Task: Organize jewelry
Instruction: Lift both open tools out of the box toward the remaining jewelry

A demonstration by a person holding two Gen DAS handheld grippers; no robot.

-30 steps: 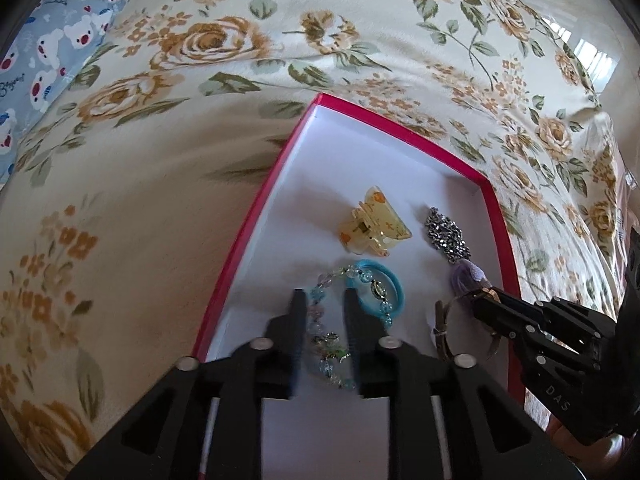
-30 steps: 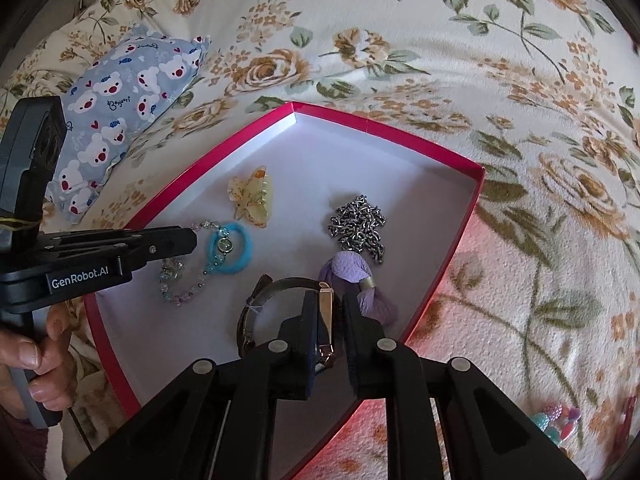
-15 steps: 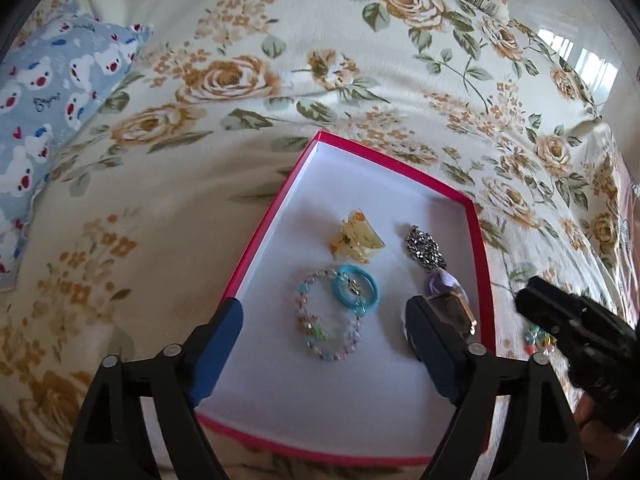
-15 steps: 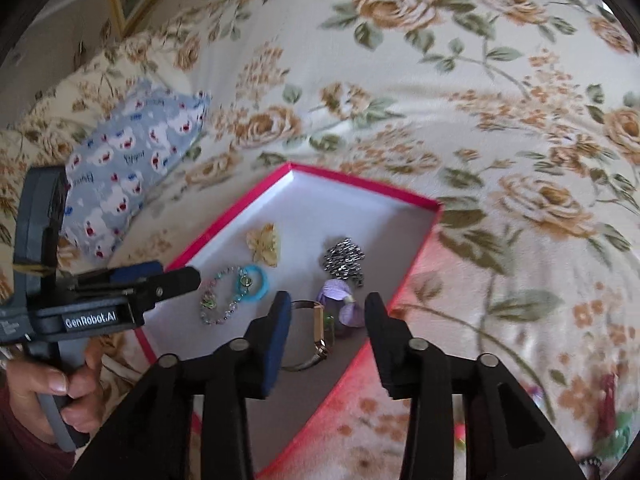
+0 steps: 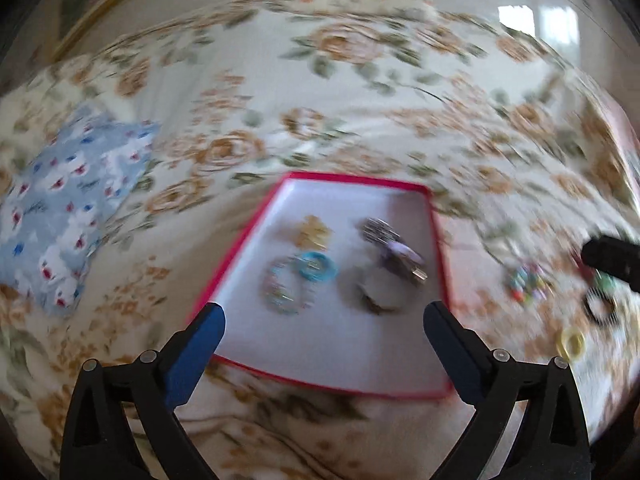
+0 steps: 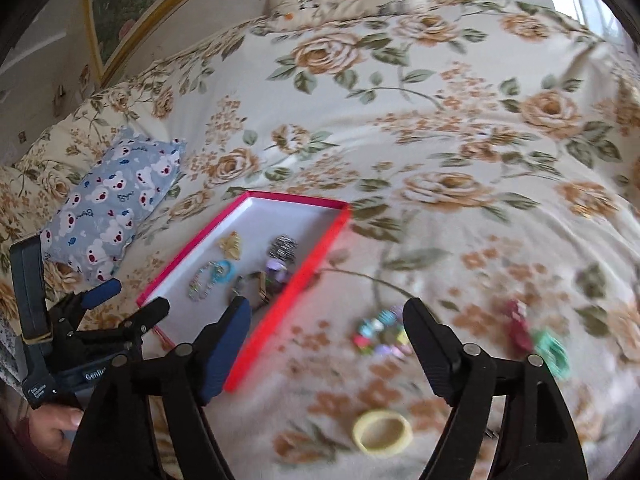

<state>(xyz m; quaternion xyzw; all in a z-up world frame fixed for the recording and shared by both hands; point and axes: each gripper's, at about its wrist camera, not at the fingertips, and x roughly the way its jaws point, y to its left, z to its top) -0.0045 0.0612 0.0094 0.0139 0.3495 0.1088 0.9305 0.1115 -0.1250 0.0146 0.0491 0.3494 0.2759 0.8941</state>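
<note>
Both grippers hang empty above the bed, the left gripper [image 5: 324, 316] and right gripper [image 6: 326, 320] with jaws opening wide. Loose on the quilt [image 6: 400, 120] lie a yellow ring [image 6: 382, 432] and a beaded bracelet [image 6: 380, 338], light and floppy; I'd pinch the ring across its band. In the red tray [image 5: 240, 240]: a blue ring [image 5: 316, 270], 1 chain [image 5: 378, 230], a watch [image 5: 384, 292]

Soft daylight from a window [image 5: 536, 24] at upper right, heavy motion blur, strong fisheye bending at edges.
</note>
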